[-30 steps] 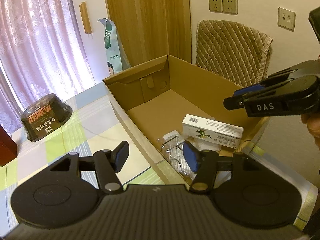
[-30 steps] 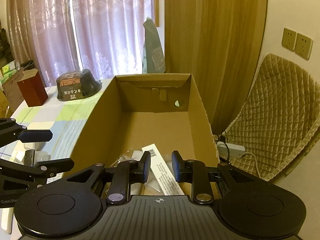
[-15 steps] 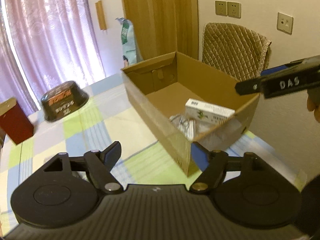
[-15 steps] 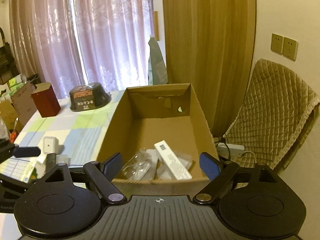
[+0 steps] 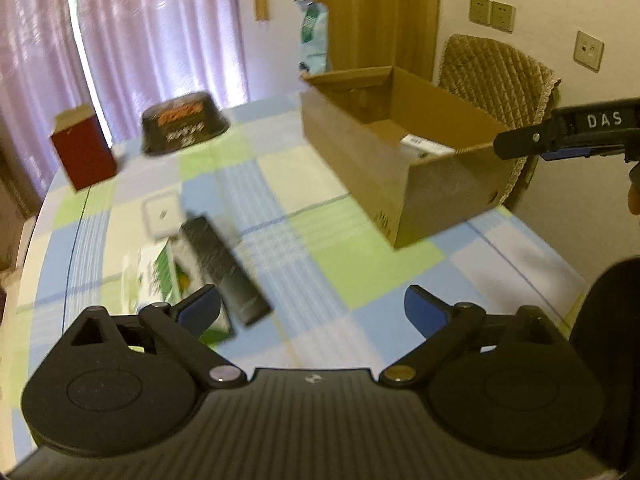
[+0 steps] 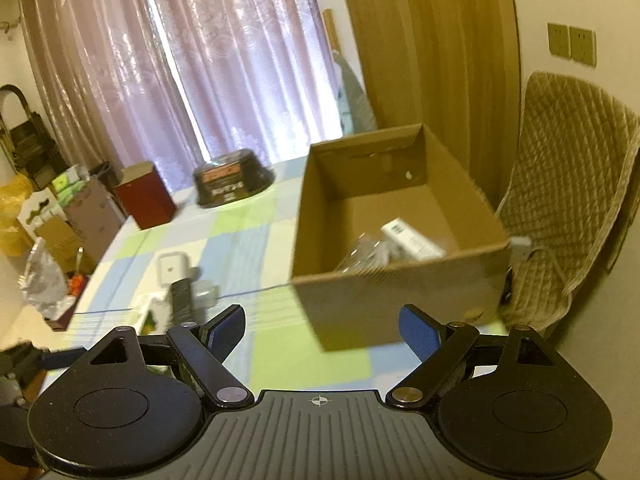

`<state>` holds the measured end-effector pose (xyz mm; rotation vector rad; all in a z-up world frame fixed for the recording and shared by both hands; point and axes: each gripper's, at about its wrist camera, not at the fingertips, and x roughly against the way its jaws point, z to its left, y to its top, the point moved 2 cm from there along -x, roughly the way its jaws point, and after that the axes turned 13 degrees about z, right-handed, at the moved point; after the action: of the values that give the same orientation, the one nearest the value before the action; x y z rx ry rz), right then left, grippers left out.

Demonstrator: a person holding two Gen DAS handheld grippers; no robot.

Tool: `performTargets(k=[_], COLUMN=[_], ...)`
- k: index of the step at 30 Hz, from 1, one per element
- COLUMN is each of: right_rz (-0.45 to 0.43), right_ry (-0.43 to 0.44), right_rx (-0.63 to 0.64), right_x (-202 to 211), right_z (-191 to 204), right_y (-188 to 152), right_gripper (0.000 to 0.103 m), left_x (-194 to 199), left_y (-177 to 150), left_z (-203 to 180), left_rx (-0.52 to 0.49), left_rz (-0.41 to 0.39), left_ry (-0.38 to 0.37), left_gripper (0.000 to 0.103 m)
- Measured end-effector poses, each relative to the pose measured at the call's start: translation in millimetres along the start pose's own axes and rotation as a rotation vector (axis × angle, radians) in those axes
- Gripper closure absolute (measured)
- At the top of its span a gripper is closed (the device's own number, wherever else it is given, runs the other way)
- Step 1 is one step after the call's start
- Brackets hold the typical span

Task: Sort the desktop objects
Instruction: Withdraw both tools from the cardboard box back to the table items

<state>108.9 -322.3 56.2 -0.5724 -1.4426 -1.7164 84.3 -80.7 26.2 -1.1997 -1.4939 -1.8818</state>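
Note:
An open cardboard box [image 5: 404, 184] [image 6: 360, 292] stands on the checked tablecloth at the right, with a white carton [image 6: 412, 240] and a clear plastic item [image 6: 360, 254] inside. Left of it lie a black remote [image 5: 224, 268], a small white square device [image 5: 162, 214] and a green-and-white carton [image 5: 160, 276]. My left gripper [image 5: 312, 312] is open and empty above the table, near the remote. My right gripper [image 6: 322, 330] is open and empty in front of the box; in the left wrist view its fingers [image 5: 560, 136] show at the right edge.
A black bowl-shaped container [image 5: 184, 128] and a dark red box [image 5: 84, 152] stand at the table's far side by the curtains. A quilted chair [image 6: 568, 208] is behind the box. Boxes and bags [image 6: 48, 224] clutter the floor at left.
Both grippers pulled back from above the box and opened wide. The left view swung left, bringing the remote, white device and green carton into sight.

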Motion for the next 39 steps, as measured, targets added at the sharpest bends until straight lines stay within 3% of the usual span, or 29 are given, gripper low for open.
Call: performTargets(k=[8, 19, 39], right_rz=[0.044, 0.064, 0.133], right_ry=[0.053, 0.12, 0.124], right_rx=[0.022, 0.064, 0.082], right_x=[-10, -37, -63], right_z=[33, 58, 61], right_y=[-35, -61, -69], right_gripper=[0.016, 0.016, 0.016], left_x=[8, -8, -44], left_y=[-51, -73, -82], left_z=[31, 51, 61], left_rx=[0.109, 0.119, 0.23], left_rz=[0.027, 0.046, 0.122], left_ry=[0.048, 0.185, 0.126], left_gripper=[0.005, 0.005, 0.007])
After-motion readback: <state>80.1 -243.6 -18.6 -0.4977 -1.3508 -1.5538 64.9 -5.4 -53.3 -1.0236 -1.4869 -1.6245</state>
